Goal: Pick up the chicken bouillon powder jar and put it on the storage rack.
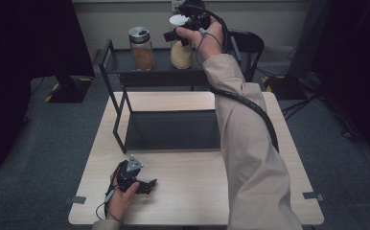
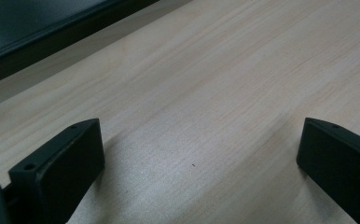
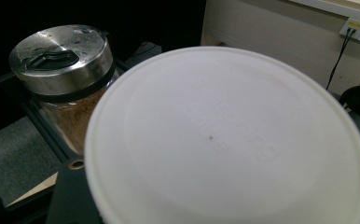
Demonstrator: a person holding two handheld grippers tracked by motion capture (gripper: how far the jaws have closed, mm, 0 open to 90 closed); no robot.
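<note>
Right gripper (image 1: pixel 176 32), raised at the far end of an outstretched sleeved arm: sits at the top of the white-lidded jar (image 1: pixel 181 45); whether its jaws press that jar cannot be told, since the white lid (image 3: pixel 229 140) covers them in the right gripper view.

Left gripper (image 1: pixel 144 186), resting low on the near part of the table: jaws wide apart, nothing between them but bare wood in the left gripper view.

Table (image 1: pixel 188 187), light wood grain: lies under the left gripper and well below the right one.

Black metal rack (image 1: pixel 118 120), two-level: its lower tray is just beyond the left gripper; its upper shelf (image 1: pixel 125 62) carries both jars, beneath the right gripper.

Jar with white lid, pale yellow contents: directly below the right gripper.

Jar with steel lid (image 3: pixel 61 49), brown contents: on the same shelf, well apart from the white-lidded jar, to the right gripper's left.
</note>
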